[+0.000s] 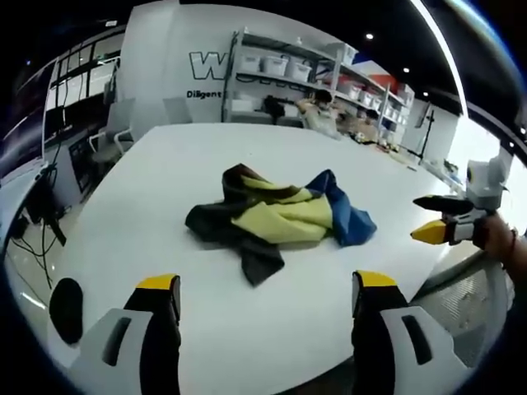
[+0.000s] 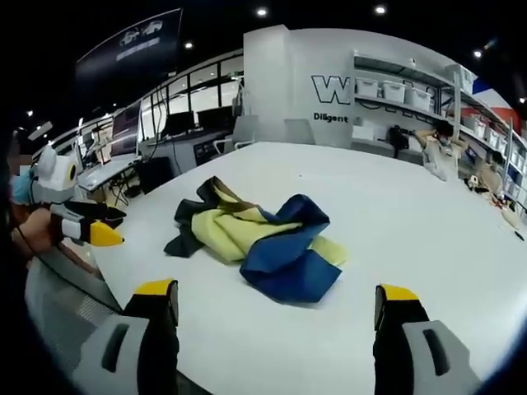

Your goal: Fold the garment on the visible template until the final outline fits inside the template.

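Observation:
A crumpled garment (image 1: 280,216) in black, pale yellow and blue lies in a heap near the middle of the white table (image 1: 148,189). My left gripper (image 1: 265,284) is open just short of it, its yellow-tipped jaws wide apart with nothing between them. My right gripper (image 1: 418,218) comes in from the right, off the table's edge. In the right gripper view the garment (image 2: 263,234) shows its blue part nearest, and my right gripper (image 2: 276,292) stands open in front of it. The left gripper (image 2: 114,227) hovers at the far left of the table (image 2: 412,214), held in a hand.
Shelves with white bins (image 1: 272,66) and a seated person (image 1: 319,111) are beyond the table's far end. Office chairs (image 1: 115,132) and desks with monitors (image 2: 177,123) stand to one side. A black round object (image 1: 66,309) sits below the near table edge.

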The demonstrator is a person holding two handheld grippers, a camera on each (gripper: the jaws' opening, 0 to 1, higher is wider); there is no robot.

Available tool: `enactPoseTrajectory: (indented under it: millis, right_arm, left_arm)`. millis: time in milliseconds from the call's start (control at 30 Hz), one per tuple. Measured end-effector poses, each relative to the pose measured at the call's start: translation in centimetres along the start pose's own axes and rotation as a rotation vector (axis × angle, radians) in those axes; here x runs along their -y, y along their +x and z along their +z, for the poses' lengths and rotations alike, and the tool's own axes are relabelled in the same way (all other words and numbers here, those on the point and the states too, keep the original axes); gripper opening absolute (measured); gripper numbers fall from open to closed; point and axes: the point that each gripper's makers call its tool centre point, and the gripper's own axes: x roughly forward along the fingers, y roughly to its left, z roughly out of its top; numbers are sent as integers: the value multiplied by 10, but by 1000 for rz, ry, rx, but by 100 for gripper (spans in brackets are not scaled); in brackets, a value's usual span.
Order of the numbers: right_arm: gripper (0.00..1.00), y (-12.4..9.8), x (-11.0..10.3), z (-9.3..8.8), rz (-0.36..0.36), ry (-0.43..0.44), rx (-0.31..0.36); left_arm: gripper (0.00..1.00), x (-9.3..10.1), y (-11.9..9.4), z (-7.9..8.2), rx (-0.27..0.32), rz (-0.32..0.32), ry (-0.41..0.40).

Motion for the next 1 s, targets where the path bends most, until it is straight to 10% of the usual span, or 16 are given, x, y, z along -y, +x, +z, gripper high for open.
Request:
enactPoseTrajectory:
  millis: [367, 1000]
  right_arm:
    - [98, -1, 6, 20, -14, 23, 40]
    - [95, 46, 9, 59, 58, -41, 22]
  left_arm:
    - [83, 0, 2, 0, -20, -5, 27]
    - [82, -37, 26, 46, -12, 6, 62]
